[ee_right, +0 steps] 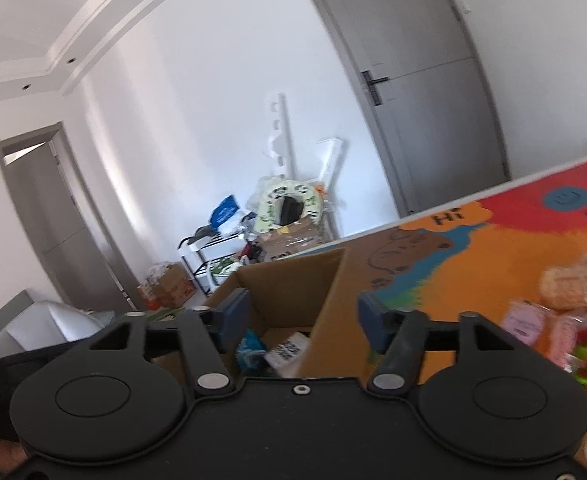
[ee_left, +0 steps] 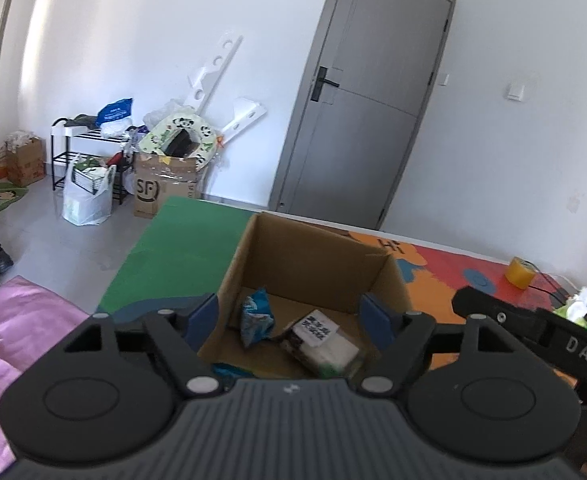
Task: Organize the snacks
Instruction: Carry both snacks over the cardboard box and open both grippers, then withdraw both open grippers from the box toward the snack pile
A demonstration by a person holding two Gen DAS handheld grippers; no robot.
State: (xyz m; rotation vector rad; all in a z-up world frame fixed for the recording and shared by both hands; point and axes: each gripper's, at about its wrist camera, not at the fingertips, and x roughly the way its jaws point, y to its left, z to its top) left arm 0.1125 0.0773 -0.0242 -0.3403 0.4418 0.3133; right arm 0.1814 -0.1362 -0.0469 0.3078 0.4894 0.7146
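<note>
We hold both sets of jaws spread wide and empty: the left gripper over the open cardboard box, the right gripper straddling its wall. Inside lie a crinkly blue packet and a clear-wrapped, labelled snack; more packets lie on the colourful tabletop.

Black claws with blue pads

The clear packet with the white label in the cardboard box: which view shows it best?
The left wrist view. It looks down into the box, so the whole packet shows beside the blue snack bag. In the right wrist view, the box wall hides most of the packet; only a blurred labelled corner shows.
</note>
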